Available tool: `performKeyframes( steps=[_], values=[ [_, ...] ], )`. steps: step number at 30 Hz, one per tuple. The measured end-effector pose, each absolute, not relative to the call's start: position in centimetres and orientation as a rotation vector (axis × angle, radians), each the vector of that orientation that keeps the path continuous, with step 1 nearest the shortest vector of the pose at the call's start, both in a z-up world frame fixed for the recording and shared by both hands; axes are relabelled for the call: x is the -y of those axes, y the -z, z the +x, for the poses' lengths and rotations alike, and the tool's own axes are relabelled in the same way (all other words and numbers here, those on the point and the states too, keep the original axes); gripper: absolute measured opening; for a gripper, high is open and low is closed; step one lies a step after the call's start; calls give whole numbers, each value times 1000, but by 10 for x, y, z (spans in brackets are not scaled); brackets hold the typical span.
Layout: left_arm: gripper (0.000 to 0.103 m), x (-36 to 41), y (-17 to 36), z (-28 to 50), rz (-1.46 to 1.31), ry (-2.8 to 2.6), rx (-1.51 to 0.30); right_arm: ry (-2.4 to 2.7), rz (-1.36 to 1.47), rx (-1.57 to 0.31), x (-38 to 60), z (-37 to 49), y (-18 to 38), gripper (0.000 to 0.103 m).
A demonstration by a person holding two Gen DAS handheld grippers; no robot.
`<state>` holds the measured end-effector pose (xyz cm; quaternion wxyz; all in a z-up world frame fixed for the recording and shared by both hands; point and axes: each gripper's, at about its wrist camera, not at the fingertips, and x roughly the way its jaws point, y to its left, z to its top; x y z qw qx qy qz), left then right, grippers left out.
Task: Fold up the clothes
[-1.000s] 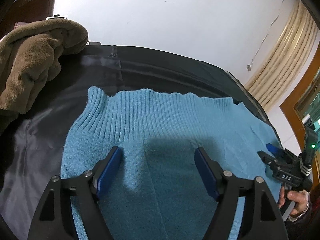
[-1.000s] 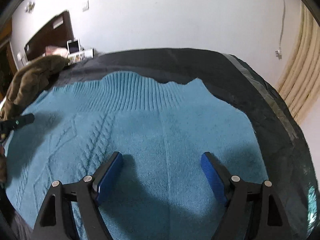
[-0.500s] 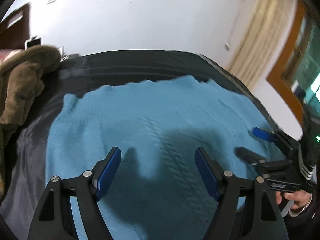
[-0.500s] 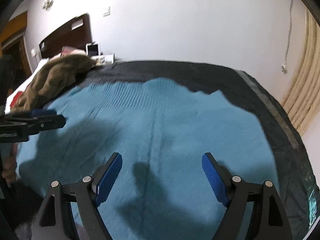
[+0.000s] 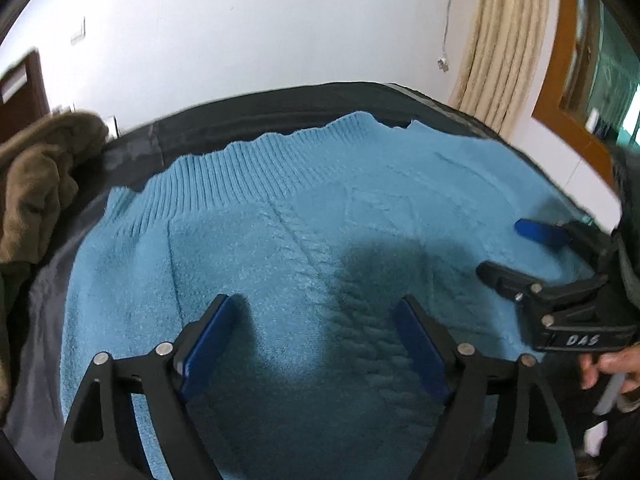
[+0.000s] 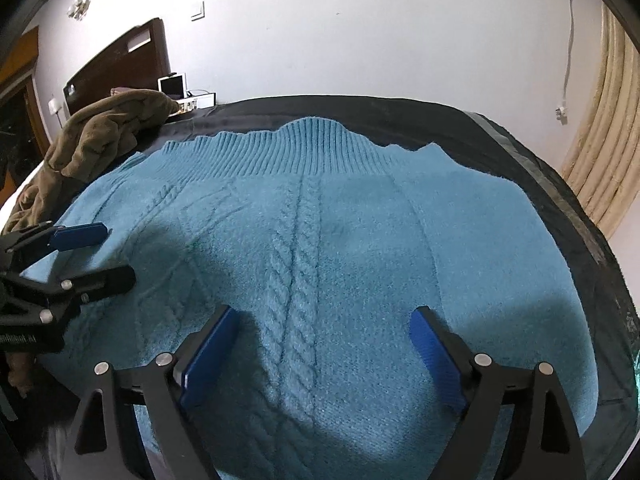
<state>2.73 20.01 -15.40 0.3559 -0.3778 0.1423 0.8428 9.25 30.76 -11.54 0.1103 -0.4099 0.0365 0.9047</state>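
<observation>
My left tongs [image 5: 316,336] hang over the blue sweater [image 6: 340,240] with their blue pads spread wide and nothing pinched between them; the jaws have just been opening further, and only flat knit shows in the gap. My right tongs [image 6: 324,344] are the same: released, jaws just widened, the cable braid of the sweater running up between the pads but not gripped. The sweater lies spread on the dark cover of the bed [image 6: 520,152], its ribbed band [image 6: 280,152] toward the far edge near the wall and its body reaching back toward me under both tools. From the left view I see my right tongs [image 5: 532,252] out at the sweater's right side, with my hand [image 5: 612,368] on the handle; from the right view my left tongs [image 6: 88,252] sit over the left side. A brown fleece garment [image 6: 100,140] is heaped at the far left corner of the bed, apart from the sweater or perhaps just touching its corner; I cannot tell. As for progress, I judge the sweater may already be doubled over, since the near part looks thick and no sleeves show, but I cannot be sure. At least one more fold seems left, then the brown piece, which looks untouched. Next I would need to take hold of an edge with each tool.
</observation>
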Motion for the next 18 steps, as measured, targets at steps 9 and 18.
performKeyframes(
  steps=[9,18],
  values=[
    [100,-200,157,23,-997,-2197,-367,-2639,-1209,-114,-310,88,116,95],
    [101,-199,157,25,-996,-2197,-375,-2652,-1198,-144,-313,90,115,95]
  ],
)
